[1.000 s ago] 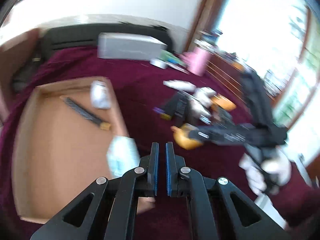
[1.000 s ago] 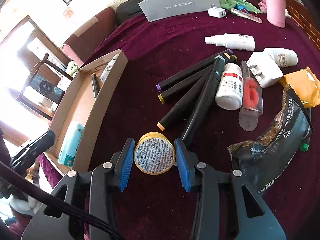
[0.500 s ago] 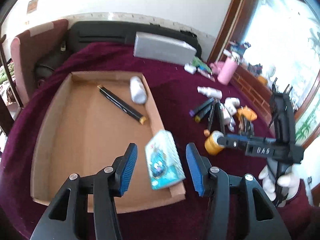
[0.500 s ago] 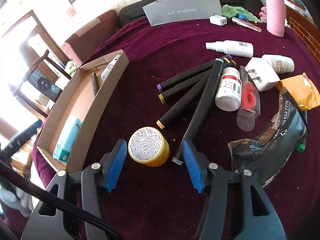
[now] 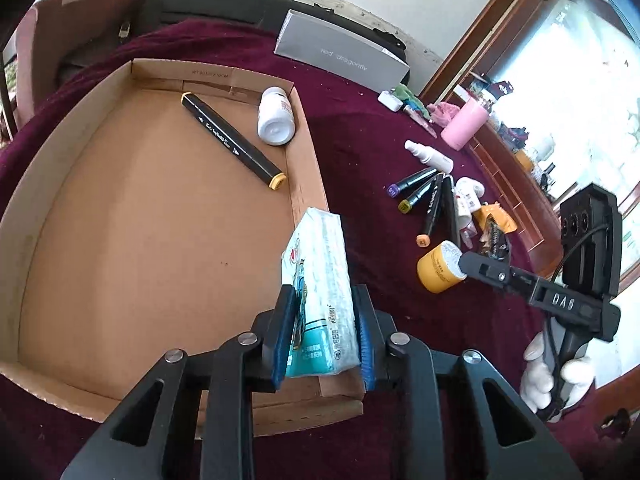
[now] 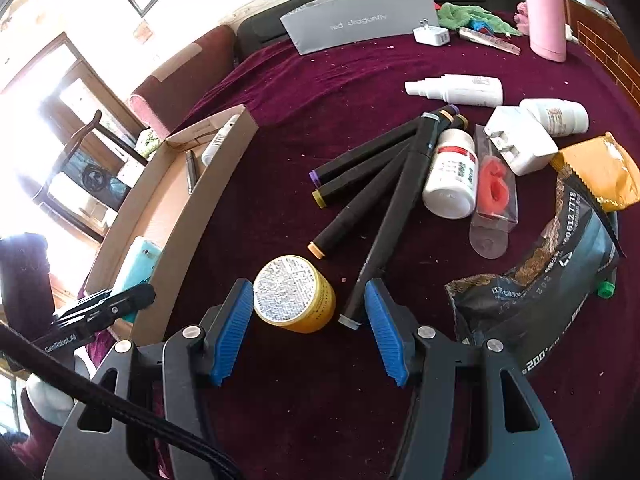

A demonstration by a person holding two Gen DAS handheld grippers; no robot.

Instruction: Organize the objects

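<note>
My left gripper (image 5: 322, 334) is shut on a teal tissue pack (image 5: 318, 280) that leans on the right wall of the cardboard tray (image 5: 120, 240). In the tray lie a black marker (image 5: 232, 140) and a white bottle (image 5: 276, 116). My right gripper (image 6: 310, 330) is open; a yellow jar (image 6: 294, 294) lies on its side between the pads, close to the left pad (image 6: 232, 332), untouched. Several black markers (image 6: 380, 184) lie just beyond it. The right gripper (image 5: 480, 270) also shows in the left wrist view beside the jar (image 5: 438, 266).
On the maroon cloth lie a white pill bottle (image 6: 452, 172), a spray bottle (image 6: 460, 88), a white charger (image 6: 520, 144), an orange packet (image 6: 600, 172), a dark snack bag (image 6: 540, 264), a grey box (image 6: 360, 16) and a pink cup (image 6: 546, 12).
My left gripper opened, moved in over the tray's corner and shut on the tissue pack. My right gripper let go of the yellow jar, opened wide and backed off slightly.
</note>
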